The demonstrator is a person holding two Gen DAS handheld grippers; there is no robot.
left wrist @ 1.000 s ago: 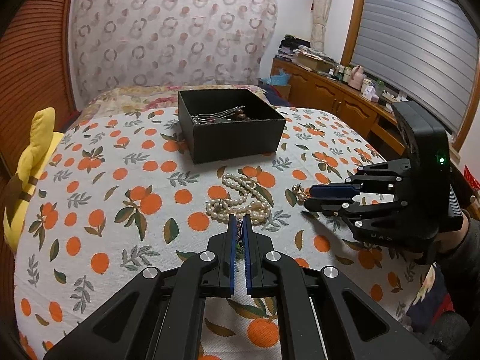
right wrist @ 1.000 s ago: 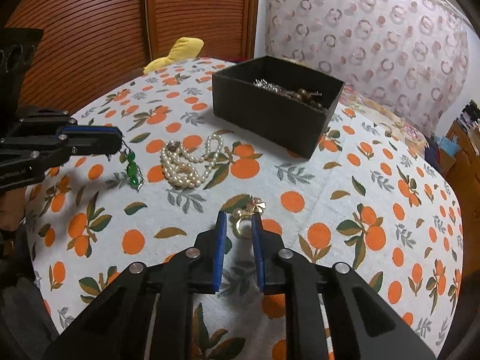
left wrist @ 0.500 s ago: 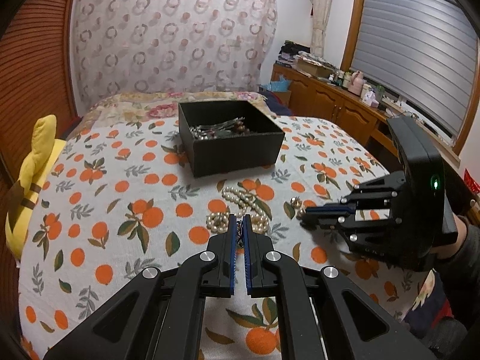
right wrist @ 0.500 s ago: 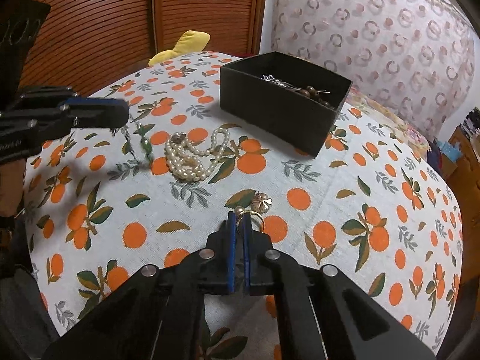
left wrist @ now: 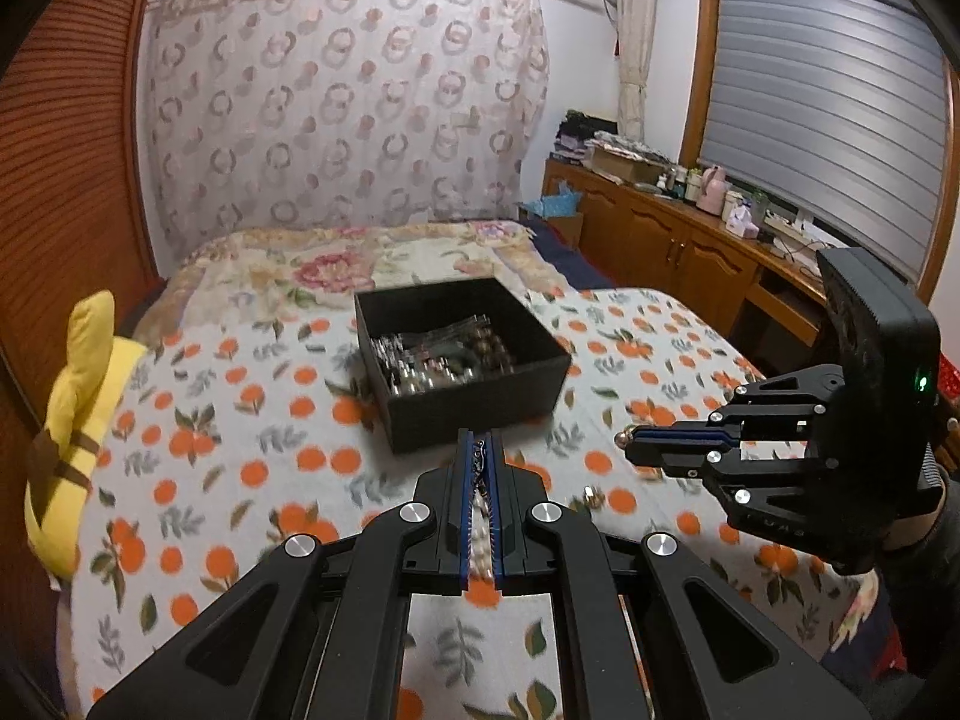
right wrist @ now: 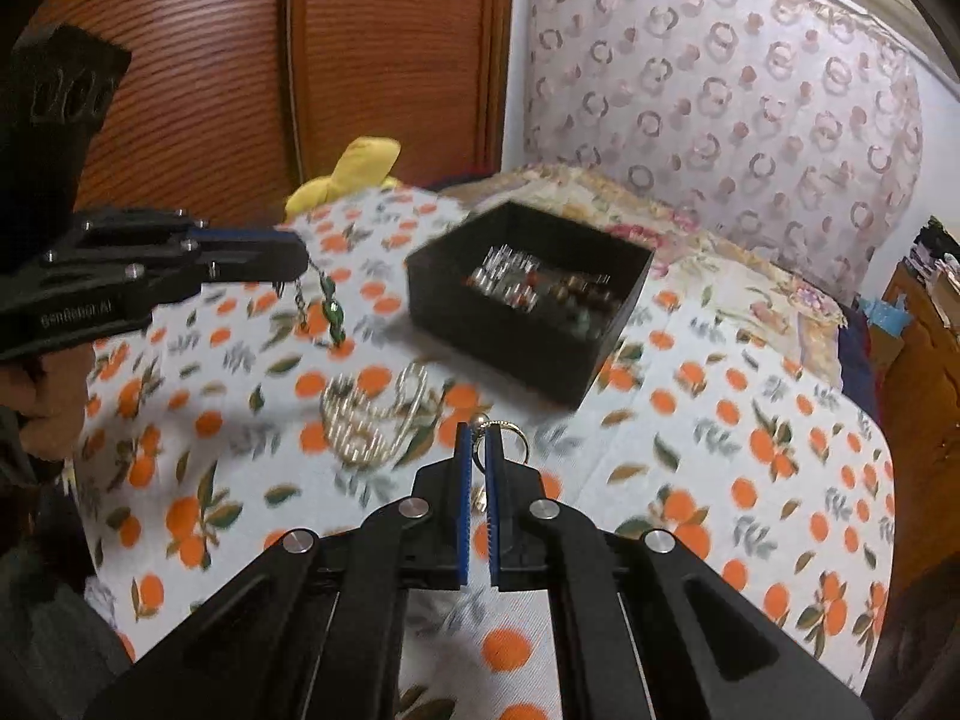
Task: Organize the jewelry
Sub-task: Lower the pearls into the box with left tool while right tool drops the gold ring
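The box (right wrist: pixel 528 300) sits on the bedspread (right wrist: pixel 750 420), pearl necklace (right wrist: pixel 366 420) apparently just before it.

Bed (left wrist: pixel 690 324) in orange-print cover, black box (right wrist: pixel 528 300), pearl necklace (right wrist: pixel 366 420), yellow cushion (left wrist: pixel 78 420)

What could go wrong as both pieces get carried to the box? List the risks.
1. The green bead piece dangles loosely from the left gripper; it may snag the black box rim.
2. The right gripper pinches the gold ring piece only at its tip, so it might slip.
3. The pearl necklace lies below and could catch.
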